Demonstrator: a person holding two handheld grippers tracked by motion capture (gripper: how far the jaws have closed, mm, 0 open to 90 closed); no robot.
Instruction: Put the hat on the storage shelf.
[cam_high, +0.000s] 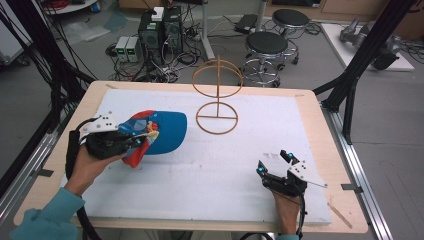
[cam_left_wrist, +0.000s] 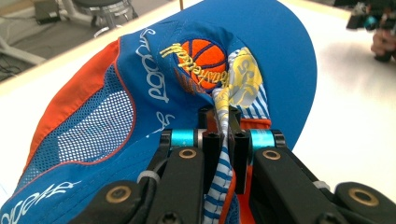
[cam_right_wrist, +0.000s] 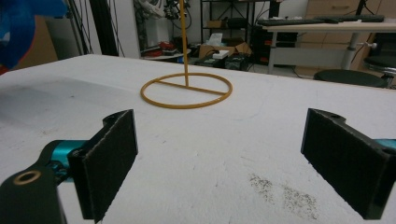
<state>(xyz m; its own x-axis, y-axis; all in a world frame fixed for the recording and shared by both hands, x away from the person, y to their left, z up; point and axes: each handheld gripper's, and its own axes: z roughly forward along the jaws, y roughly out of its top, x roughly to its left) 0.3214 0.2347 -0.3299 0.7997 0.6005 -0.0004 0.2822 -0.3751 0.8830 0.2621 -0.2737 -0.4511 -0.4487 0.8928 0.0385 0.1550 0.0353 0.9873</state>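
While our left gripper (cam_high: 134, 141) is pinching the blue cap (cam_high: 162, 131) above the table's left side, our right gripper (cam_high: 274, 162) is resting, jaws wide apart.
Its basketball patch (cam_left_wrist: 201, 58) is showing from the left gripper view; the wire stand (cam_right_wrist: 186, 88) is sitting ahead in the right gripper view.

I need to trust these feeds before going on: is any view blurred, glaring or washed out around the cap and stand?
High view: soft and low in detail, even light, cap and wire stand readable. Left gripper view: cap sharp, the white table bleached at right, background blurred. Right gripper view: stand base clear, pads close and slightly soft, no glare.
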